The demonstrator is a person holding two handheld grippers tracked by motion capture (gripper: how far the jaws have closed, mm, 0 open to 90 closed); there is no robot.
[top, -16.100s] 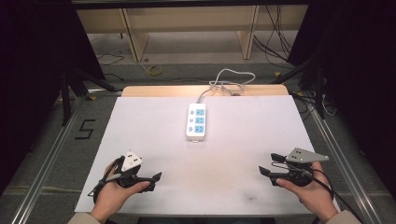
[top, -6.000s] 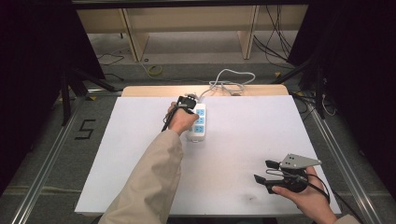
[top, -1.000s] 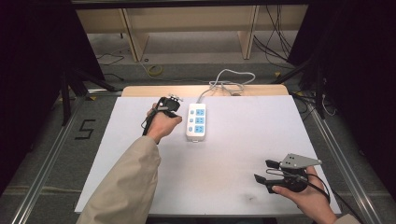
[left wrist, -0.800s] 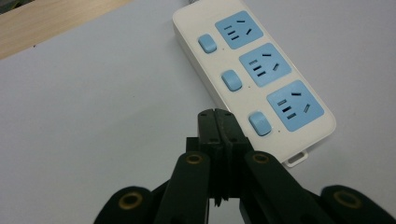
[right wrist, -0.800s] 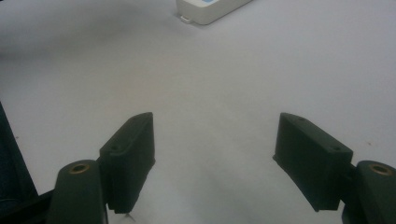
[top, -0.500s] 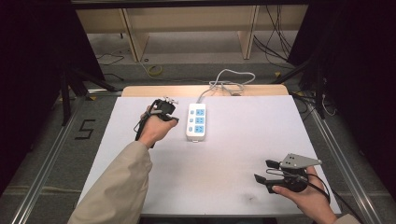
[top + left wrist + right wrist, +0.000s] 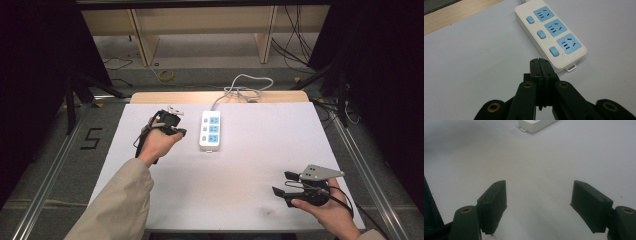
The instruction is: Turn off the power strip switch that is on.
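1. The power strip (image 7: 210, 130) lies flat on the white table (image 7: 250, 180), near the middle of its far edge, long side running toward you, its cord (image 7: 240, 87) trailing off over that far edge.
2. Your left hand-held gripper (image 7: 176, 131) sits just beside the strip's left side, apart from it, tips pointing toward it.
3. In the left gripper view, its jaws are pressed together with nothing between them. The strip (image 7: 550, 35) lies just past the tips, and its near corner comes closest to them. You can see three blue sockets, each with a blue switch beside it.
4. Your right hand-held gripper (image 7: 286, 183) rests near the table's near right corner, well apart from the strip.
5. In the right gripper view, its jaws stand wide apart, empty over bare table, with the strip's end (image 7: 536, 125) far ahead at the top.
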